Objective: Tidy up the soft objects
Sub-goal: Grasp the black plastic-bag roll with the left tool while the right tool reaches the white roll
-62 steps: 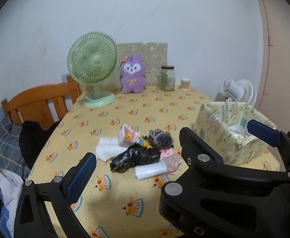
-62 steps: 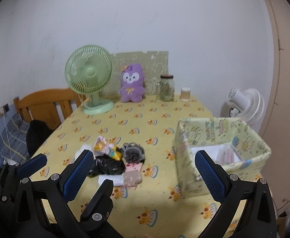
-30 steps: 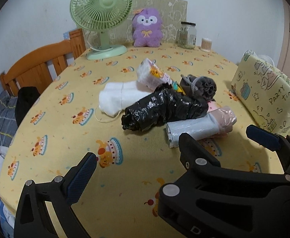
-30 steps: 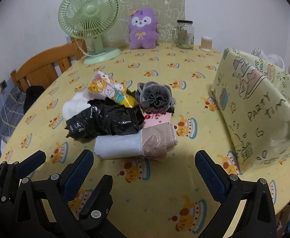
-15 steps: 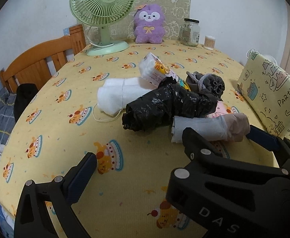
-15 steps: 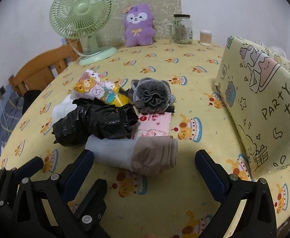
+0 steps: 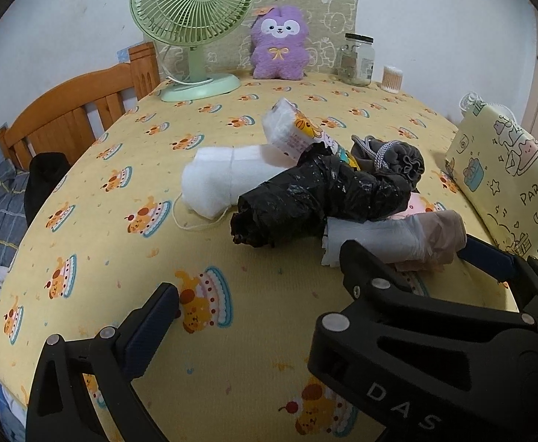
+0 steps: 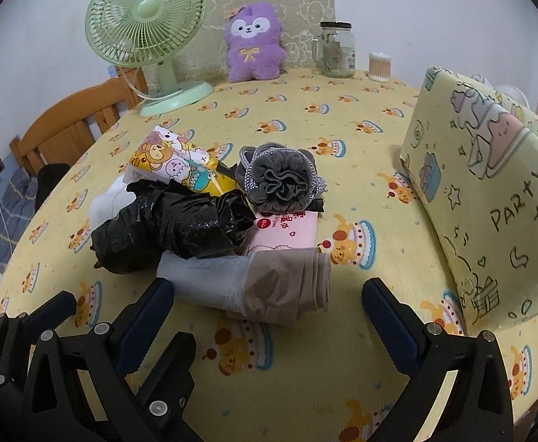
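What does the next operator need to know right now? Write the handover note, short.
Left gripper: open, empty, low over the table.
Right gripper: open, empty, fingers either side of the grey-and-beige bag roll, not closed on it.
Pile mid-table: black bag roll, pink wipes pack, grey bath pouf, cartoon tissue pack, white cloth.
Patterned box stands to the right.
Done: nothing visibly moved into the box. Left: the whole pile.

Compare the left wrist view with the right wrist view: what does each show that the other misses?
Only the left wrist view shows the whole white cloth roll and its loose string. Only the right wrist view shows the pink wipes pack label. Both show the black bag roll, grey pouf and party box, with left gripper and right gripper open.
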Tool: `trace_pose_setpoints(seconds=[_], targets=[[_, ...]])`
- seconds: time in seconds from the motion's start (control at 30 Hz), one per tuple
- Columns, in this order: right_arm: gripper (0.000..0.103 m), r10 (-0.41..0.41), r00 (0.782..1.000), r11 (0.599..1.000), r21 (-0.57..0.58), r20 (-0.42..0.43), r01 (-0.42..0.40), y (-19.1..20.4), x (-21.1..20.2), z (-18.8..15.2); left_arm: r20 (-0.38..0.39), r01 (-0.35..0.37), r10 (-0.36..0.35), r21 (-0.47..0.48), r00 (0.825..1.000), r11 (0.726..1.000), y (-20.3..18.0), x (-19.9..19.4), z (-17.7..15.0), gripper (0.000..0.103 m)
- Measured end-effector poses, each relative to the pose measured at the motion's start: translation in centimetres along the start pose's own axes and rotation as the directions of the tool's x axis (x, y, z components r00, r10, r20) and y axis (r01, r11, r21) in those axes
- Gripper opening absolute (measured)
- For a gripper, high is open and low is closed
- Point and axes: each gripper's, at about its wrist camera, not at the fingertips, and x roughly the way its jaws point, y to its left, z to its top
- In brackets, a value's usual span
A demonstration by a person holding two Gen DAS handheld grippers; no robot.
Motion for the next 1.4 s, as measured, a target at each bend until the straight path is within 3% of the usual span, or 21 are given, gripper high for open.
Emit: trace_pose_setpoints(seconds=[0.23,0.27,0.4,0.63,0.67,1.0,1.23,1.3,1.33,1.4], targets=[[0.102,0.002,0.999,0.999,-0.037,-0.053,-0.004,0.3,0.5,0.5,0.006,0.006,-0.006,0.006,1.000,1.000,-0.3,0.0,0.1,0.096],[0.097,0.017,0.998,0.998,-0.051,-0.054,-0.020,0.4,0.5,0.5,0.008,0.005,-0.006,0.010,1.000,1.000,-0.4,0.0,0.1,0.095],[0.050,0.055,0.998,0.996,-0.070,-0.005,-0.055,0.7,-0.3,0.2,0.009,0.009,-0.009,0.014,1.000,1.000,-0.5,-0.3,0.1,0.091],[0.039,0.034,0.999,0.996,-0.079,0.023,-0.033,0.2,-1.7,0.5,0.012,0.007,-0.008,0.036,1.000,0.999,-1.5,-0.9,0.5,0.087],[0.031,0.034,0.999,0.997,-0.076,0.029,-0.032,0.0,-1.9,0.6,0.024,0.005,-0.006,0.044,1.000,0.999,-1.9,-1.2,0.7,0.087],[0.028,0.030,0.997,0.999,-0.036,0.069,-0.028,-2.5,-3.4,1.8,0.079,-0.047,0.040,0.093,0.996,0.995,-3.2,-1.3,2.9,0.087],[0.028,0.006,0.995,1.000,-0.016,0.095,-0.004,-3.3,-2.9,2.8,0.101,-0.019,0.002,0.162,0.995,0.987,-3.9,0.0,4.5,0.087],[0.028,-0.002,0.995,1.000,-0.008,0.097,0.003,-3.5,-2.6,3.1,0.093,0.001,-0.018,0.178,0.995,0.984,-4.0,0.5,4.8,0.076],[0.029,-0.005,0.996,1.000,-0.001,0.094,0.005,-3.5,-2.4,3.1,0.077,0.015,-0.030,0.179,0.997,0.984,-4.1,1.0,5.0,0.057],[0.029,-0.005,0.997,1.000,0.011,0.083,0.005,-3.6,-2.0,3.3,0.044,0.030,-0.038,0.171,0.998,0.985,-4.2,1.9,5.2,0.042]])
